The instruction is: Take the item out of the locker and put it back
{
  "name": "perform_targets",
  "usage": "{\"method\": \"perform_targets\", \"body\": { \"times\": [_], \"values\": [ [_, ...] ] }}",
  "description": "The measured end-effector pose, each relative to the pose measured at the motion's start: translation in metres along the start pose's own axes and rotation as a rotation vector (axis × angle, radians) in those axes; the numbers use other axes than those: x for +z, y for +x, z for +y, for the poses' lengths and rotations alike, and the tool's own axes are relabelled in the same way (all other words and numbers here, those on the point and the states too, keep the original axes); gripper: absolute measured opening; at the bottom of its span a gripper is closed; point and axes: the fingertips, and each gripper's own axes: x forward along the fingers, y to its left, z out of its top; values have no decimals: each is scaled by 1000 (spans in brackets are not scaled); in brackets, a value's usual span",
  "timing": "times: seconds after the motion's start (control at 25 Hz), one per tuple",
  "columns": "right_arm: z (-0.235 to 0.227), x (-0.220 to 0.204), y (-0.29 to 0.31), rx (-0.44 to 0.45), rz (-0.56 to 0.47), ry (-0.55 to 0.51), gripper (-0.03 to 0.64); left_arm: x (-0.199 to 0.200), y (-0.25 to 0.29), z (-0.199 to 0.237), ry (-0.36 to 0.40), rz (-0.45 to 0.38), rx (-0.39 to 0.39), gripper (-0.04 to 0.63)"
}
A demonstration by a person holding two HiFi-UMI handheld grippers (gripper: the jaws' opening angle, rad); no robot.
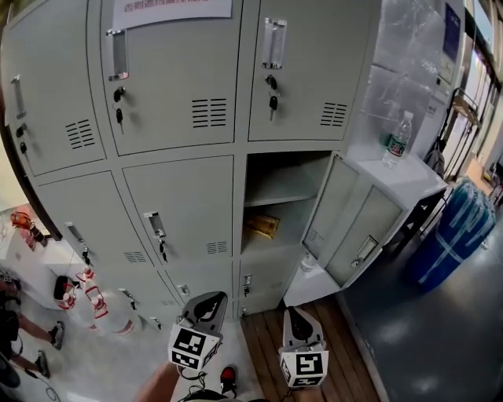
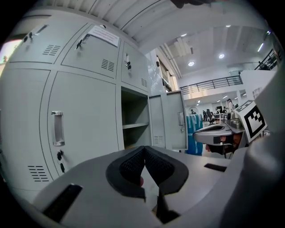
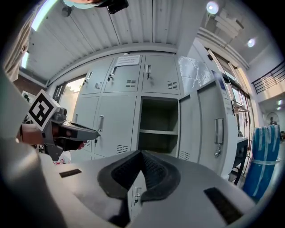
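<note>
There is one bank of grey lockers (image 1: 181, 196), and only one compartment is open, in the middle row at the right; its door (image 1: 351, 228) is swung out to the right. Inside it there is one shelf (image 1: 283, 192). One yellowish item (image 1: 262, 225) lies on the compartment's floor below the shelf, near the left wall. There are two grippers. The left gripper (image 1: 211, 300) and the right gripper (image 1: 295, 314) are held side by side low in the head view, each with one marker cube. Both point about level at the lockers and are well apart from the open compartment. In the left gripper view the fingers (image 2: 129, 167) meet at their tips and have nothing between them. In the right gripper view the fingers (image 3: 127, 171) are also closed together and empty. One water bottle (image 1: 398, 139) stands near the back edge of a white cabinet (image 1: 409, 177) to the right of the lockers, and one blue wrapped bundle (image 1: 456, 232) stands further right on the floor. The item is half in shadow, so I cannot tell what it is, and neither gripper view shows it clearly. The bottom edge of the head view cuts off the hands that hold the grippers. The top edge cuts off a paper notice (image 1: 173, 12) on an upper door.
</note>
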Motion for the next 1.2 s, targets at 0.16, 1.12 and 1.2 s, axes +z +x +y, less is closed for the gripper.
{"method": "perform_targets", "body": {
  "times": [0.16,1.12,1.2],
  "values": [
    [-3,-1,35,-22,15,-12,13,-1,26,26,-9,0,-19,21],
    [-74,-18,205,122,54,-43,13,-13,179,69,-74,51,61,21],
    [-77,-24,218,151,62,-43,13,-18,187,69,-80,59,82,21]
  ]
}}
